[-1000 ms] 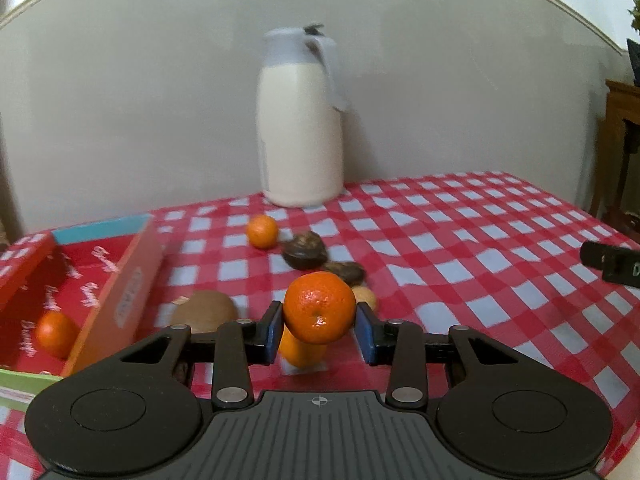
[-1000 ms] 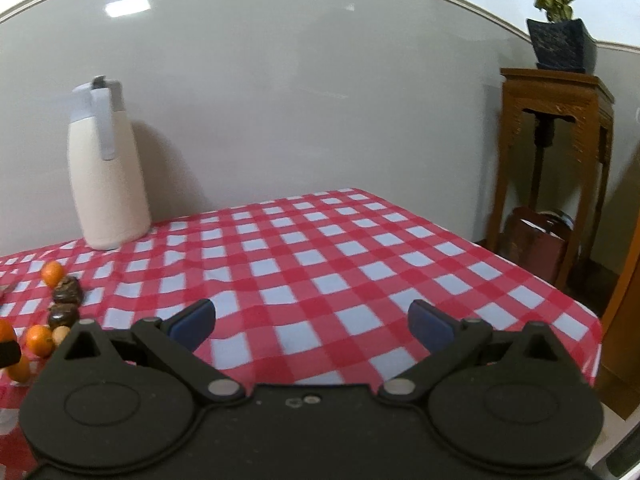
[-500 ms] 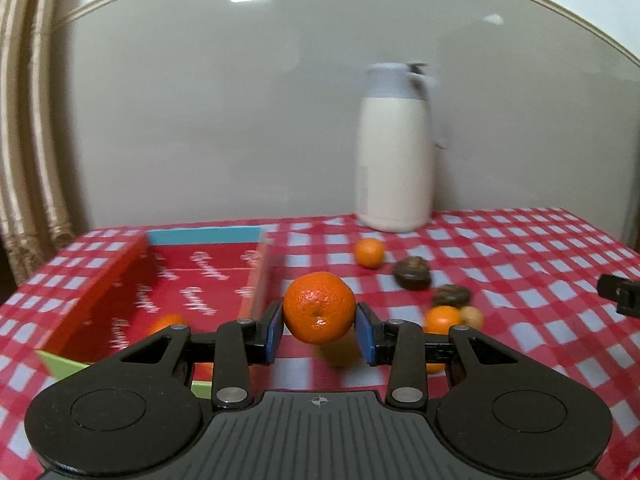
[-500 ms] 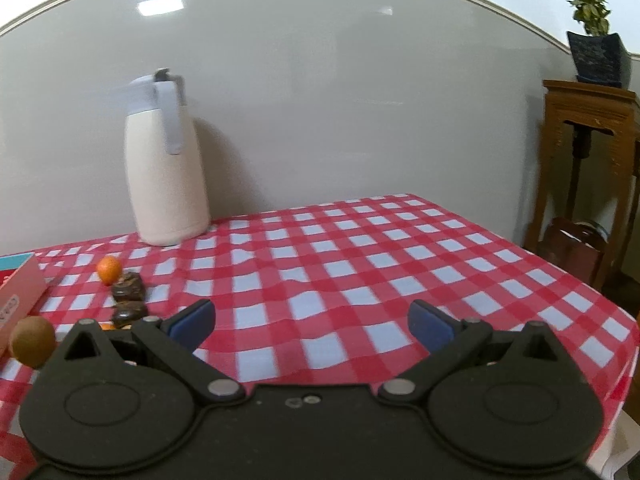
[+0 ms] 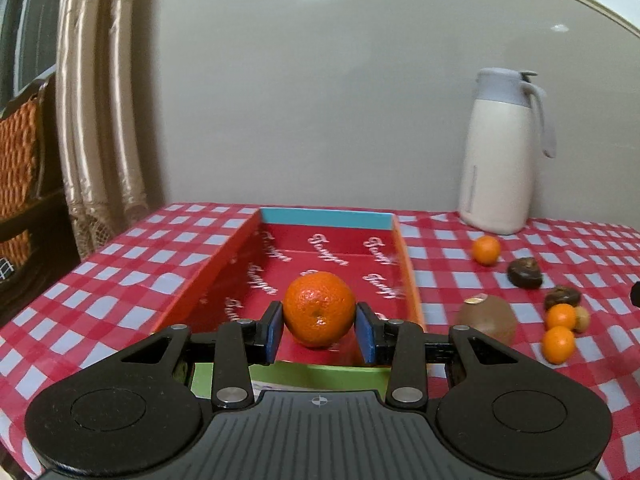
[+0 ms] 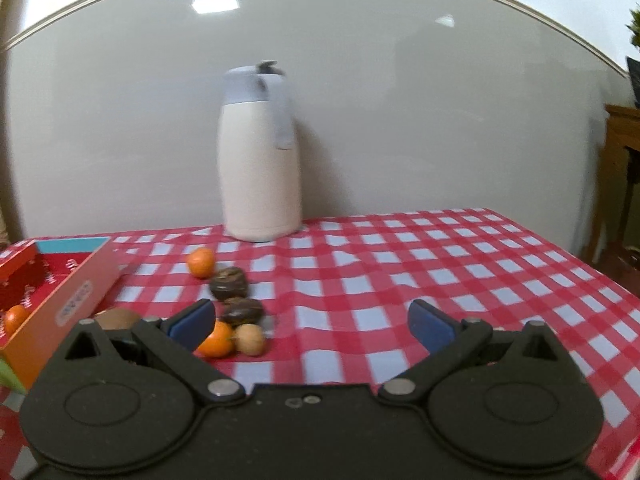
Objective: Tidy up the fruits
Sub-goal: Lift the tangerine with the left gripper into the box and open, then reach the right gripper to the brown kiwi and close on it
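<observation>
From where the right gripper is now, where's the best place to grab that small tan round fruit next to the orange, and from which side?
Probably across the tan fruit's widest middle, coming down from above. It touches an orange on its left, so set the right gripper's fingers front and back.

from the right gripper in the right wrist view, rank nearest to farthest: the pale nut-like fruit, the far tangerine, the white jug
1. The pale nut-like fruit, just ahead of the right gripper, beside its left finger.
2. The far tangerine, farther back on the left, past the two dark fruits.
3. The white jug, at the back of the table by the wall.
</observation>
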